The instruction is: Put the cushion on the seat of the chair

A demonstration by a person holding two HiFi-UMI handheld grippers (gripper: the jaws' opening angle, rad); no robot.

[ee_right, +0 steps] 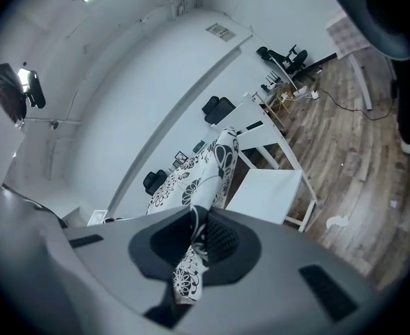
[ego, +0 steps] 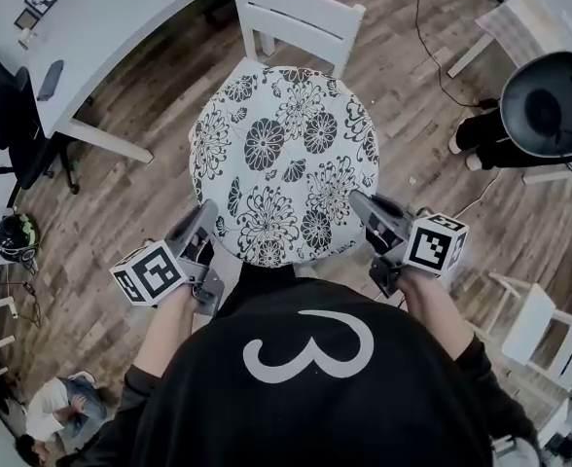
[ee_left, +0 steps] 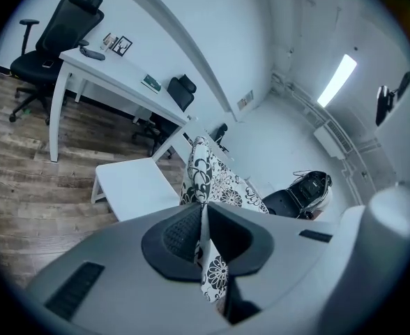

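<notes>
A round white cushion (ego: 284, 163) with black flower print hangs flat above the wooden floor, just in front of a white chair (ego: 296, 17). It hides most of the chair's seat in the head view. My left gripper (ego: 208, 214) is shut on the cushion's near left rim, and my right gripper (ego: 360, 202) is shut on its near right rim. In the left gripper view the cushion (ee_left: 206, 180) runs edge-on between the pads of the left gripper (ee_left: 203, 232), with the white seat (ee_left: 132, 187) beyond. In the right gripper view the right gripper (ee_right: 199, 239) pinches the cushion (ee_right: 206, 169) above the seat (ee_right: 271, 190).
A white desk (ego: 101, 27) and a black office chair (ego: 4, 115) stand at the left. At the right are a dark round device (ego: 549, 100), a person's shoes (ego: 476, 139) and another white chair (ego: 549, 334). A cable (ego: 427, 47) trails over the floor, and a person (ego: 62, 412) is at the lower left.
</notes>
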